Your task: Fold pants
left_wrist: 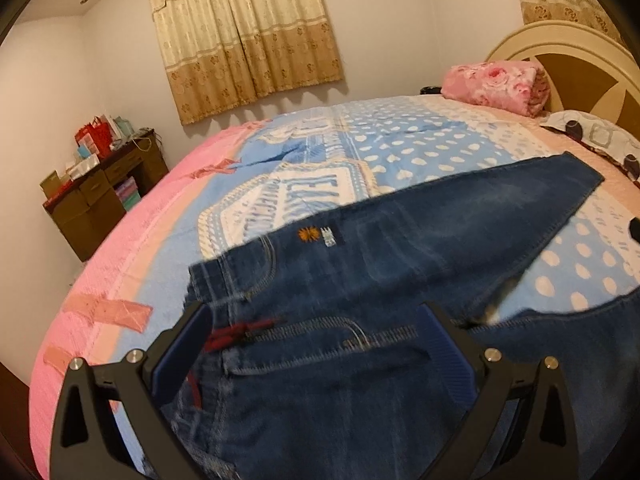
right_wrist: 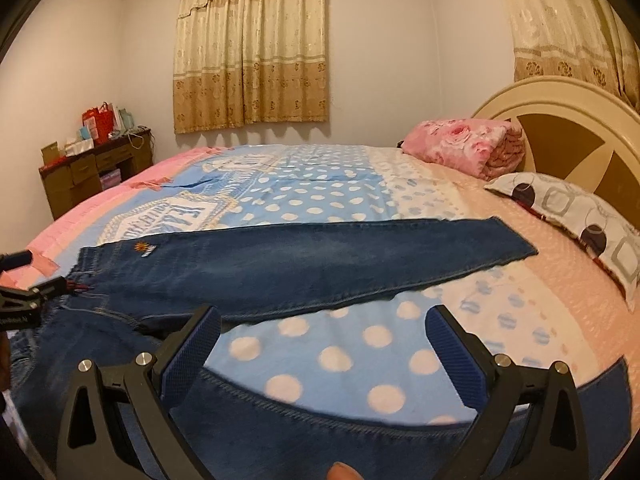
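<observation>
Jeans spread on the bed, folding barely begun

My left gripper (left_wrist: 316,328) hangs spread wide over the waistband, my right gripper (right_wrist: 324,332) equally wide above the near leg, neither grasping anything. The pants (right_wrist: 304,264) lie flat on the bedspread (right_wrist: 320,196), legs splayed apart unfolded; far leg's long axis runs waist-left toward the headboard (right_wrist: 560,120) at right

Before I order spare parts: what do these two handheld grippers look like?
Both match: the left gripper and right gripper have black angular frames with triangular cut-outs, silver round bolts, and two fingers faced with blue ribbed pads. In the right wrist view, white lettering, too small to read, marks the left gripper's black side.
</observation>
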`<state>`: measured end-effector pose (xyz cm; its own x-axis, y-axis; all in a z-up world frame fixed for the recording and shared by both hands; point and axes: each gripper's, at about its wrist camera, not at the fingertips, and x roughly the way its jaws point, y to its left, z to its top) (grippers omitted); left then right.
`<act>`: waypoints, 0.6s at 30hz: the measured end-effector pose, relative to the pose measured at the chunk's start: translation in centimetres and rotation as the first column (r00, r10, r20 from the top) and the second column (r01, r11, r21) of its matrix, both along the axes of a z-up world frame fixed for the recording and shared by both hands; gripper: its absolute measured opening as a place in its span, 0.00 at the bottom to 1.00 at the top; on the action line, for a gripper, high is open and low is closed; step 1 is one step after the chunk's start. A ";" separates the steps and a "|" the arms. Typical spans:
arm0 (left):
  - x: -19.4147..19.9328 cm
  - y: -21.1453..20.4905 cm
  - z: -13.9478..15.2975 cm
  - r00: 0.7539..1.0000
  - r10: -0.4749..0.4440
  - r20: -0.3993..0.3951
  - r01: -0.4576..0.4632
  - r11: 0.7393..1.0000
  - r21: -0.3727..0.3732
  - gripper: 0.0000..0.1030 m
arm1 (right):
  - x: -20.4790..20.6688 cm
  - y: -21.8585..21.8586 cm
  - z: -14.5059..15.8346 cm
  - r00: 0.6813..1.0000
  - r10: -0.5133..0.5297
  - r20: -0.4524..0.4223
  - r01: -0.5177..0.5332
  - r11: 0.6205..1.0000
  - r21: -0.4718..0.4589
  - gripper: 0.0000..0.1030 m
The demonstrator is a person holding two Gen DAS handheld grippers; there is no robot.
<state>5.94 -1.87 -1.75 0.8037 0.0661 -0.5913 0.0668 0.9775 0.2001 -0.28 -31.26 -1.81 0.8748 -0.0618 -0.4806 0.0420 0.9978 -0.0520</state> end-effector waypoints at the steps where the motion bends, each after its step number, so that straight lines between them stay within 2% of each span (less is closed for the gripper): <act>1: 0.6 0.0 0.2 1.000 0.002 0.003 -0.002 1.000 0.006 1.00 | 0.5 -0.5 0.2 1.000 -0.012 0.002 0.012 1.000 -0.009 0.99; 10: 7.1 -0.9 1.8 1.000 0.002 0.008 -0.003 0.997 0.079 1.00 | 6.3 -4.5 3.6 0.998 -0.061 -0.018 0.061 0.997 -0.040 0.99; 13: 9.4 -0.5 1.6 1.000 0.012 -0.010 -0.012 0.997 0.071 1.00 | 8.6 -5.8 4.8 0.996 -0.081 -0.024 0.080 0.996 -0.039 0.99; 18: 13.7 0.3 0.0 0.995 0.035 -0.088 -0.032 0.999 0.036 1.00 | 13.9 -7.9 4.6 0.989 -0.092 -0.117 0.091 0.996 -0.013 0.99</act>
<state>19.62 -1.60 -1.78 0.7451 0.1135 -0.6573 0.0533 0.9722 0.2282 13.61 -39.20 2.77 0.8028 -0.1429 -0.5789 0.1261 0.9896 -0.0694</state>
